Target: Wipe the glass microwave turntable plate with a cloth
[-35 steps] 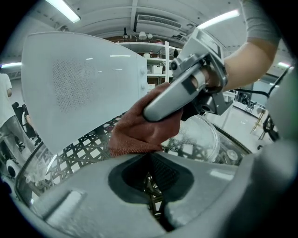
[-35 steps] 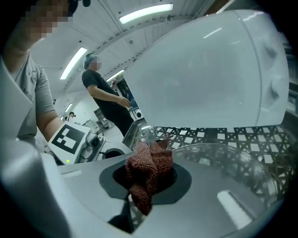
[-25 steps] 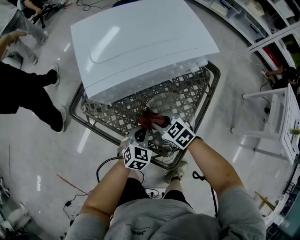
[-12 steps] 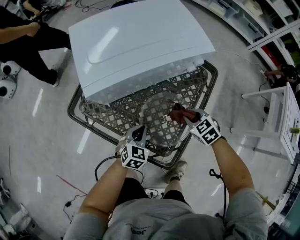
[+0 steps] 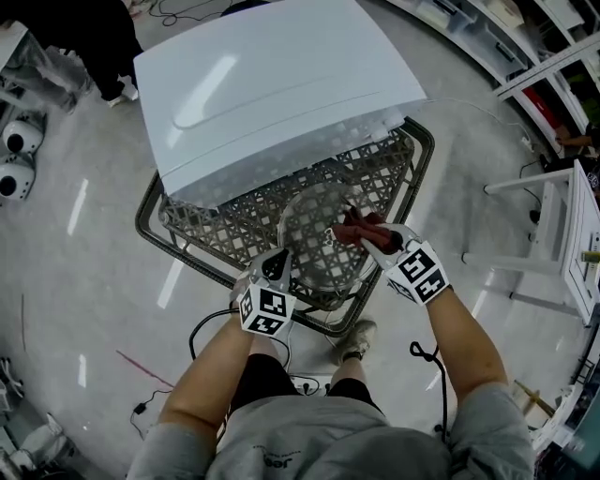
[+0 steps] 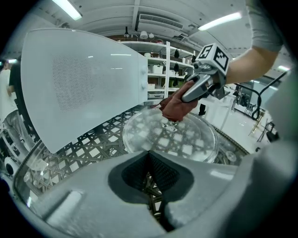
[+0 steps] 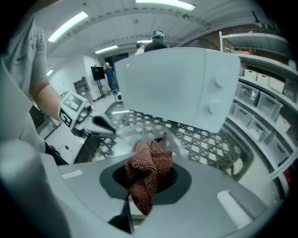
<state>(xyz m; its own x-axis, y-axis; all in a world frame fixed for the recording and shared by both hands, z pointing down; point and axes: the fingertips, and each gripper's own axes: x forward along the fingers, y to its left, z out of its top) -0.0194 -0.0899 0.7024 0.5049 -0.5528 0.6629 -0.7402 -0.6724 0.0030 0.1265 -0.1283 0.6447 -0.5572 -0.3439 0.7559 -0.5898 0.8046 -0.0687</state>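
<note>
The round glass turntable plate (image 5: 314, 246) lies on a dark lattice tabletop (image 5: 211, 225), in front of a white microwave (image 5: 272, 84). My left gripper (image 5: 279, 266) is at the plate's near-left rim and shut on it; in the left gripper view the plate (image 6: 186, 139) spreads out just beyond the jaw tips (image 6: 149, 157). My right gripper (image 5: 371, 239) is shut on a reddish-brown cloth (image 5: 359, 228) that presses on the plate's right side. The right gripper view shows the bunched cloth (image 7: 146, 169) between the jaws, with the plate (image 7: 128, 139) behind it.
The tabletop's raised rim (image 5: 412, 202) runs round the plate. Black cables (image 5: 211, 328) lie on the floor by my feet. A white frame (image 5: 562, 225) stands at the right. A person (image 5: 84, 28) is at the far left.
My right gripper swept the cloth from the plate's near-left to its right side. The left gripper kept its hold. The person at the left walked off toward the top.
</note>
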